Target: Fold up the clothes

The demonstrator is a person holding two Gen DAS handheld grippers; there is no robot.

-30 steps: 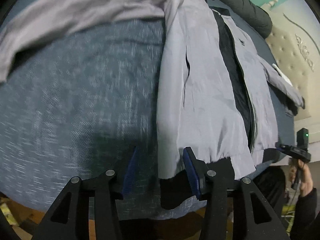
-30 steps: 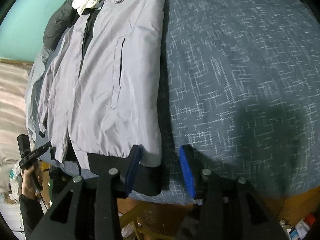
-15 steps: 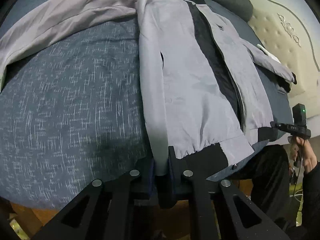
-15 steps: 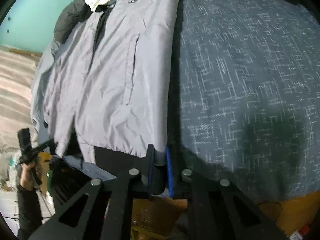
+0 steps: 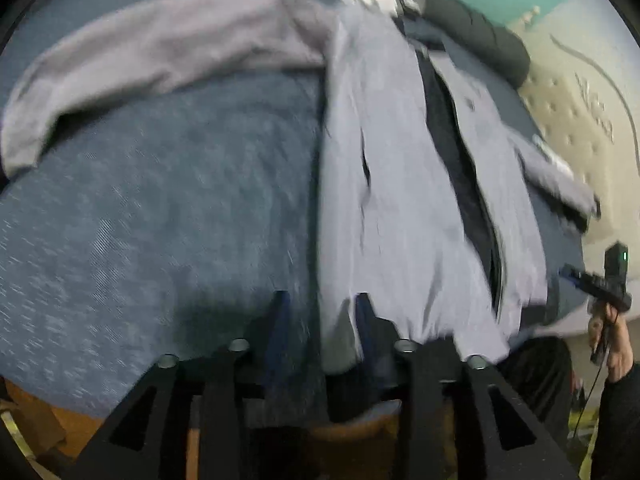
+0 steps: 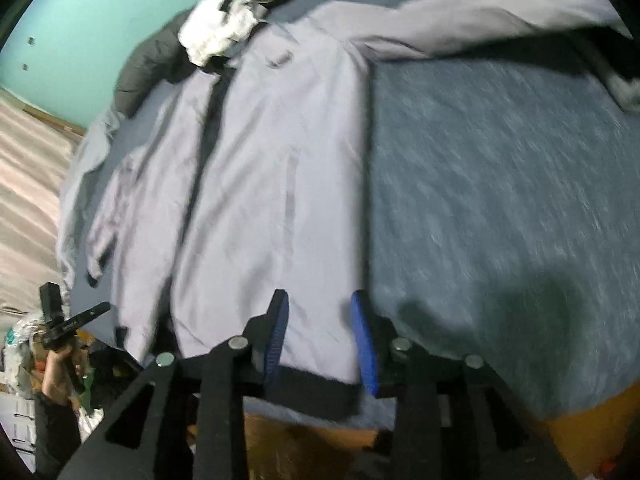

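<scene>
A light grey jacket (image 5: 400, 184) with a dark lining and black hem lies front up on a bed with a blue-grey flecked cover (image 5: 160, 200). Its sleeve (image 5: 160, 48) stretches out to the left. My left gripper (image 5: 320, 320) is open at the hem's left corner, with the jacket's edge between its blue pads. In the right wrist view the same jacket (image 6: 272, 168) lies flat, and my right gripper (image 6: 320, 320) is open over the hem's right corner. Both views are blurred by motion.
A dark puffy garment (image 6: 148, 64) and a white cloth (image 6: 220, 32) lie at the bed's far end. A padded beige headboard (image 5: 580, 80) stands to the right. The other hand's gripper shows at each view's edge (image 5: 604, 280) (image 6: 64, 324). The bed's front edge is just below both grippers.
Both grippers were shut on the hem's corners half a second ago and have opened. Both cameras have moved and the views are blurred.
</scene>
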